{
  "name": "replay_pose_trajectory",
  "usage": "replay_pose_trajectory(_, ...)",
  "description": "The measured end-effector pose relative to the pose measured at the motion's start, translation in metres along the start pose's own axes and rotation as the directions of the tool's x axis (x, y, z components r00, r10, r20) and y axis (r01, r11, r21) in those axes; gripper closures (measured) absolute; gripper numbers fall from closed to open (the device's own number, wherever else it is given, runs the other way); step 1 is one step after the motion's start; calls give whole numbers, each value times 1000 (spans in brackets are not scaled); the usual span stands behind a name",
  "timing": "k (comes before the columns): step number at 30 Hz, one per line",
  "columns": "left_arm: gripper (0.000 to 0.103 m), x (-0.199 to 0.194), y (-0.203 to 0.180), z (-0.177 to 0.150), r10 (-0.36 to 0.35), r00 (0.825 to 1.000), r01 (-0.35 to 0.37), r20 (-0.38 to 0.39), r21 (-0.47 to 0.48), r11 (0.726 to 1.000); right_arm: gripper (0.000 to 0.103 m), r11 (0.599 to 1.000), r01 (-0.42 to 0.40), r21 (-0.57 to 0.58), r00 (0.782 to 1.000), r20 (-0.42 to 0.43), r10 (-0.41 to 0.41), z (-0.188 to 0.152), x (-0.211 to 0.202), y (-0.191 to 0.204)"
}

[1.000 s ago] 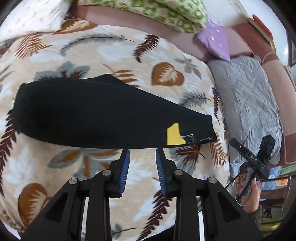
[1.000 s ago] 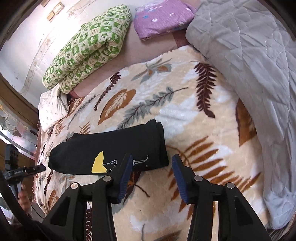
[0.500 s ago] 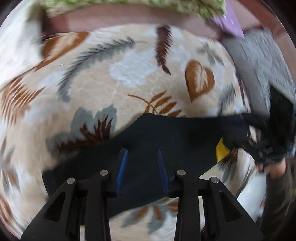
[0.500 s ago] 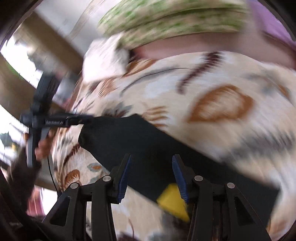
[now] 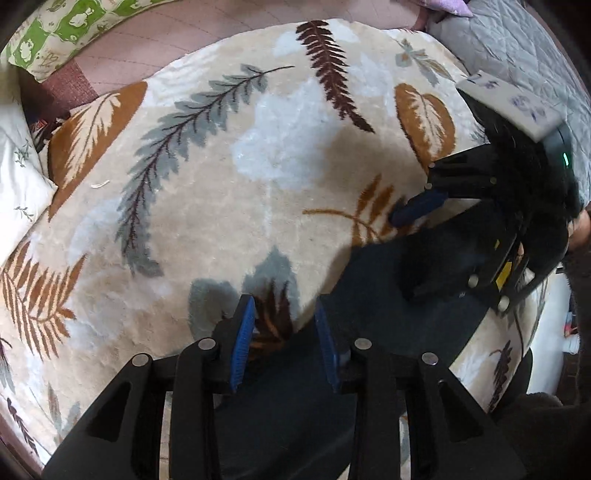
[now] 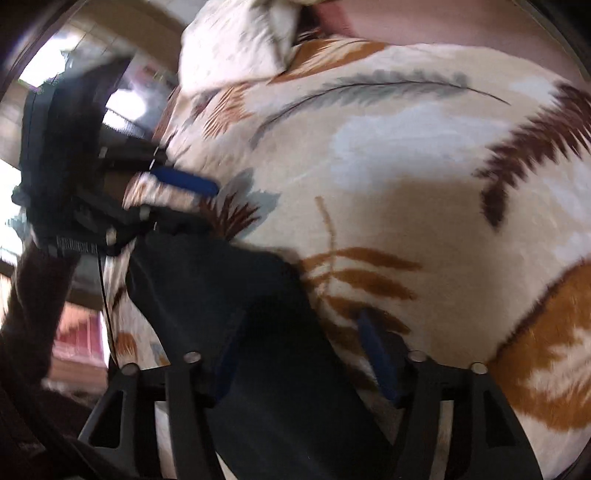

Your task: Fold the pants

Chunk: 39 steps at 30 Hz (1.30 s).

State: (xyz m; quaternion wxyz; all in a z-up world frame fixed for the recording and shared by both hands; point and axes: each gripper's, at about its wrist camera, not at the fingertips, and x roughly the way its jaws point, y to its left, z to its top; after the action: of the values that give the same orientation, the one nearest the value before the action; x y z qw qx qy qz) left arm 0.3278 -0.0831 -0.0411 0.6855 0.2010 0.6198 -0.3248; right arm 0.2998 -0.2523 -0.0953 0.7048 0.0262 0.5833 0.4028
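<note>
Plush leaf-print blanket carries the black pants; both grippers' fingers gape wide.

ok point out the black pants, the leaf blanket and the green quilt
black pants (image 5: pixel 388 280), left wrist view, flat middle of the fabric
leaf blanket (image 5: pixel 229 206), left wrist view, bare beige patch
green quilt (image 5: pixel 70 33), left wrist view, top-left folded edge

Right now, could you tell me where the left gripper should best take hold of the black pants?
Grip the far long edge of the black pants, sliding one finger of the left gripper under from the blanket side. The cloth lies flat there, and that edge already sits between its open fingers.
</note>
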Motion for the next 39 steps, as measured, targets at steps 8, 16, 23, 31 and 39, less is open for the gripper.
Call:
replay_pose_trajectory(8, 71, 8, -1, 4, -3, 999, 5, -41, 51, 999, 87, 983, -7, -184, 995, -102, -12, 5, 12, 33)
replay_pose_trajectory(16, 71, 16, -29, 12, -60, 996, 72, -66, 191, 979, 94, 991, 14, -135, 998, 60, -6, -2, -24, 20)
replay_pose_trajectory(23, 71, 22, -34, 13, -22, 995, 42, -93, 211, 976, 86, 997, 12, -75, 999, 37, -9, 6, -11, 10)
replay_pose_trajectory(31, 71, 11, -17, 7, 34, 995, -15, -95, 201, 980, 93, 984, 74, -160, 997, 17, -72, 16, 18, 29)
replay_pose_trajectory(39, 71, 12, -23, 3, 24, 996, -4, -83, 227, 974, 96, 981, 130, -144, 986, 125, -112, 8, -27, 48)
